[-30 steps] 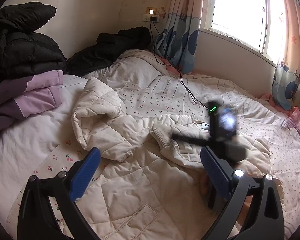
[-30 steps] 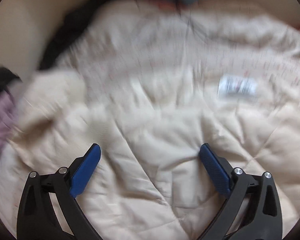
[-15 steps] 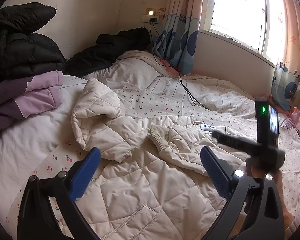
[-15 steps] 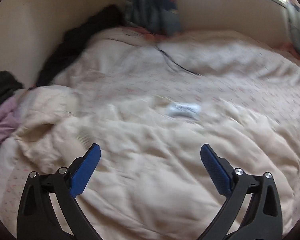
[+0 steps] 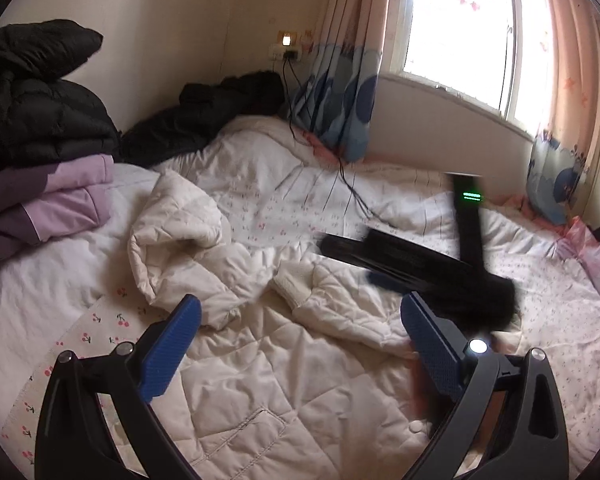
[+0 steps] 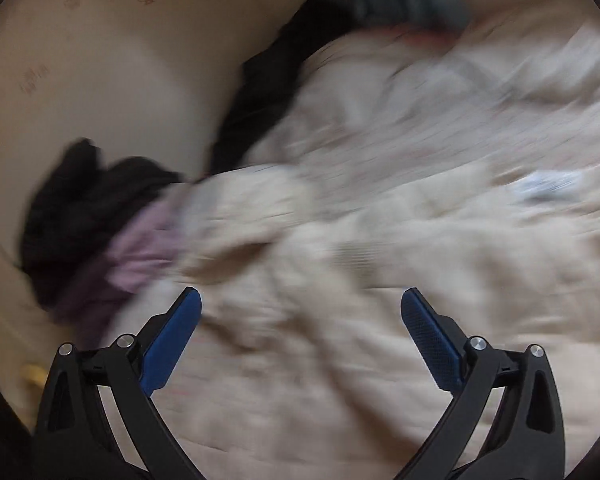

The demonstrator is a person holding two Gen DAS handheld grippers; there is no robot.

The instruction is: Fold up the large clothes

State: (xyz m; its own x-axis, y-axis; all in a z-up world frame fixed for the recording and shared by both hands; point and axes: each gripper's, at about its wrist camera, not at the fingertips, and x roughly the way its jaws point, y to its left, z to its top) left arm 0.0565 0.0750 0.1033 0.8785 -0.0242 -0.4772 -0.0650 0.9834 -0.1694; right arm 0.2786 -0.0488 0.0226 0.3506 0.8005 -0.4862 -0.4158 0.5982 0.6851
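Left wrist view: puffy cream quilted coat (image 5: 236,368) on cherry-print bedsheet (image 5: 112,320), both grippers' ridged blue fingers (image 5: 168,352) apart, empty.

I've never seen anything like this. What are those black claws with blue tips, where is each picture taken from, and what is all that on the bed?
No robot here: a person holds a two-finger gripper in each hand, and each carries a wide-angle camera looking out along its fingers. One picture comes from the left gripper, the other from the right gripper. Both are open and hold nothing. The dark blurred shape in the left picture is the right gripper, caught moving; that is why its own picture is smeared. On the bed lies a cream quilted coat, the garment to fold. Beside it sit a purple garment and black jackets.
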